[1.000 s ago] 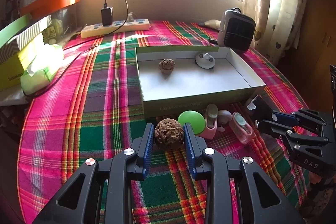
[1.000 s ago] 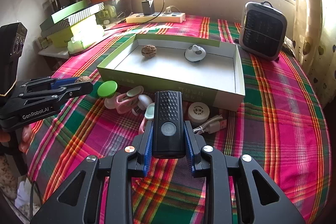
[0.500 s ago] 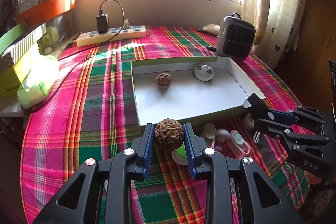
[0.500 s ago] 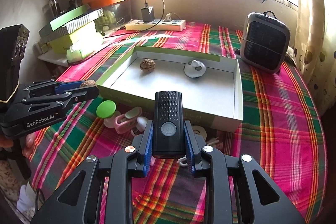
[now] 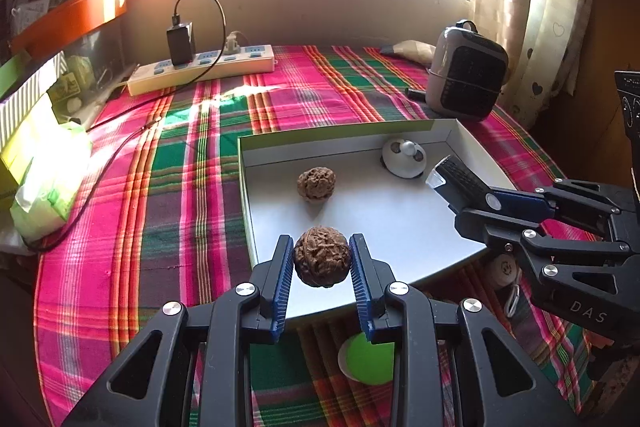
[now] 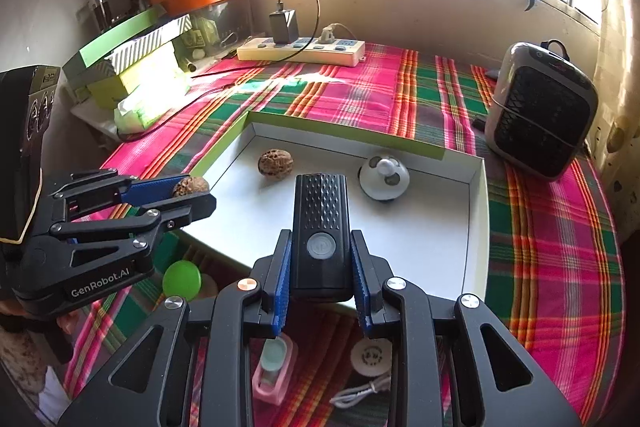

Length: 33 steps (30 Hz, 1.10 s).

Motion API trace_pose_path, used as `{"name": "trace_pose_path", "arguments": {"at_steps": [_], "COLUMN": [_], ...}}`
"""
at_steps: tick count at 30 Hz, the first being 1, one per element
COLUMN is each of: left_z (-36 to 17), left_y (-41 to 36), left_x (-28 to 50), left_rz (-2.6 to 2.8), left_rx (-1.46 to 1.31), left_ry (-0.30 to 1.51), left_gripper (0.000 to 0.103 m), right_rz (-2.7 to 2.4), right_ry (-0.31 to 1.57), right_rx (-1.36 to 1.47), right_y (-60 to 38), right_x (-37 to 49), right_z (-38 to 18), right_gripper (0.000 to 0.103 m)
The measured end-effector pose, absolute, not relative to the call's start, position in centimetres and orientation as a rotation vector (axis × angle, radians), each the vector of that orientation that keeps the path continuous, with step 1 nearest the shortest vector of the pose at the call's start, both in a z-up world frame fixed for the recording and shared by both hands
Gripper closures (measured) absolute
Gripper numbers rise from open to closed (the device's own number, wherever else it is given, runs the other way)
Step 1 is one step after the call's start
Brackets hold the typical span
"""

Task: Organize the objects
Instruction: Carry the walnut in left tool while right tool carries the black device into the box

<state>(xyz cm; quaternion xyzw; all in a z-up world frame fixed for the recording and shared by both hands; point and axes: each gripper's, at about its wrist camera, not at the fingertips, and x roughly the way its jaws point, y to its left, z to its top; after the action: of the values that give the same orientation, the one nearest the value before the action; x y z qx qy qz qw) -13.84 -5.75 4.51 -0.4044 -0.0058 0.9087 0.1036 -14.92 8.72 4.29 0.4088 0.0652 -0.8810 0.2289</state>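
Observation:
My left gripper [image 5: 322, 263] is shut on a brown walnut [image 5: 322, 255] and holds it above the near left corner of the shallow white box [image 5: 400, 223]. My right gripper [image 6: 320, 259] is shut on a black flashlight [image 6: 320, 227] and holds it above the box's near edge [image 6: 476, 227]. Inside the box lie a second walnut [image 5: 316, 183] and a small white round gadget [image 5: 404, 157]. The right gripper with the flashlight shows at the right of the left wrist view [image 5: 472, 187]. The left gripper with the walnut shows at the left of the right wrist view [image 6: 188, 189].
On the plaid cloth in front of the box lie a green round lid [image 5: 370, 357], a pink clip-like item [image 6: 274, 367], a white disc [image 6: 370, 355] and a white cable [image 6: 360, 391]. A small heater [image 5: 466, 75] stands back right, a power strip [image 5: 204, 69] at the back, boxes [image 6: 132, 67] at left.
Both grippers have risen and moved forward with their objects, from over the loose items on the cloth to above the box's near edge.

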Motion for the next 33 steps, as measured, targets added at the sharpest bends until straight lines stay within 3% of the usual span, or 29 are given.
{"name": "trace_pose_path", "arguments": {"at_steps": [33], "left_z": [2.5], "left_y": [-4.8], "left_x": [-18.9], "left_rz": [2.641], "left_rx": [-1.268], "left_ry": [0.049], "left_gripper": [0.077], "right_rz": [-2.322], "right_ry": [0.239], "right_rx": [1.269], "right_y": [5.4], "right_x": [-23.7], "right_z": [0.9], "right_gripper": [0.075]}}
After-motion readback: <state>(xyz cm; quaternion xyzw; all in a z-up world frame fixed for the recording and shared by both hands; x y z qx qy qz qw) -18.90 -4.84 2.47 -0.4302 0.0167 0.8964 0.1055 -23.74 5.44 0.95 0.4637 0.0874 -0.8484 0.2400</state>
